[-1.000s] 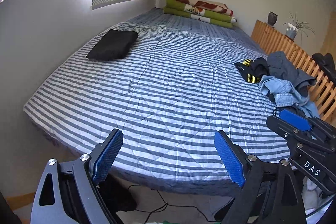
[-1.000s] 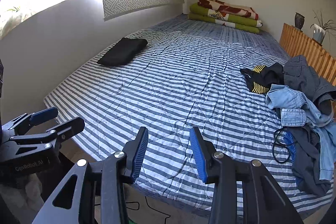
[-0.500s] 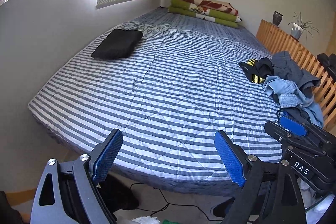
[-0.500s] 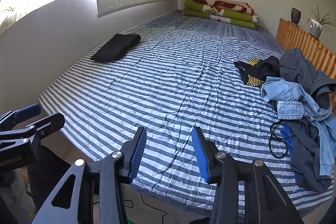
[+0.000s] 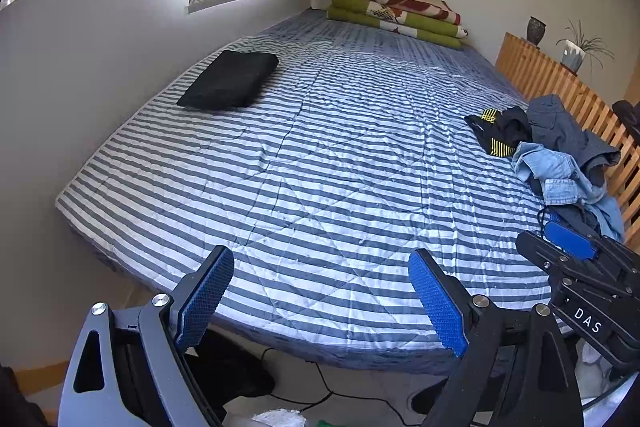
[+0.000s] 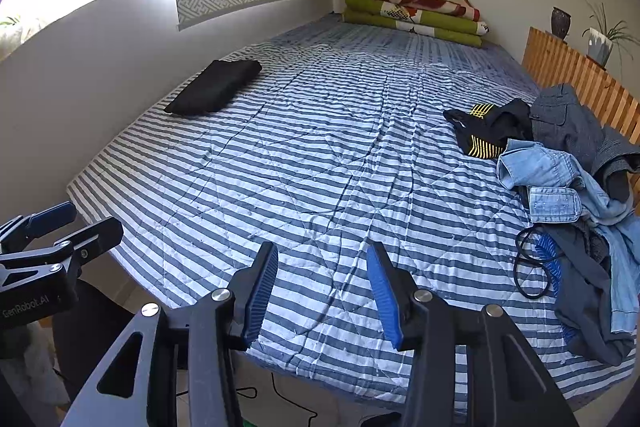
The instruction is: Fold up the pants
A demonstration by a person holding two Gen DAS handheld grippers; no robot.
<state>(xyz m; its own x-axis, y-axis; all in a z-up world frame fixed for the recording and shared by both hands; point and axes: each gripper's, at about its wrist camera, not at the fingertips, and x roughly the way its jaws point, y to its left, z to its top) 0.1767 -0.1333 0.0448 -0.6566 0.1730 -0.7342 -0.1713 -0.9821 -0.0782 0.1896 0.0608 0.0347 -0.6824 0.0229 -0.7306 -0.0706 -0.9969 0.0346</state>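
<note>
A heap of unfolded clothes (image 6: pixel 568 187) lies at the bed's right edge: light blue denim (image 5: pixel 560 171), dark grey pants and a black piece with yellow stripes (image 6: pixel 480 135). A folded black garment (image 5: pixel 232 79) rests at the far left of the striped bed (image 5: pixel 320 167). My left gripper (image 5: pixel 320 291) hangs open over the bed's near edge, nothing between its blue pads. My right gripper (image 6: pixel 322 285) is open too, empty, near the front edge. Each gripper shows in the other's view, the right gripper (image 5: pixel 576 255) and the left gripper (image 6: pixel 56 231).
Folded green and red blankets (image 6: pixel 416 11) are stacked at the head of the bed. A slatted wooden rail (image 5: pixel 560 87) runs along the right side, with a vase (image 5: pixel 536 29) and a potted plant (image 5: pixel 576 51) on it. A black cord loop (image 6: pixel 528 267) lies by the heap. Cables trail on the floor (image 5: pixel 320 391).
Both grippers have drifted slightly back and leftward from the bed, so the bed sits a bit further right in view. Their jaws stay open. No garment has moved.
</note>
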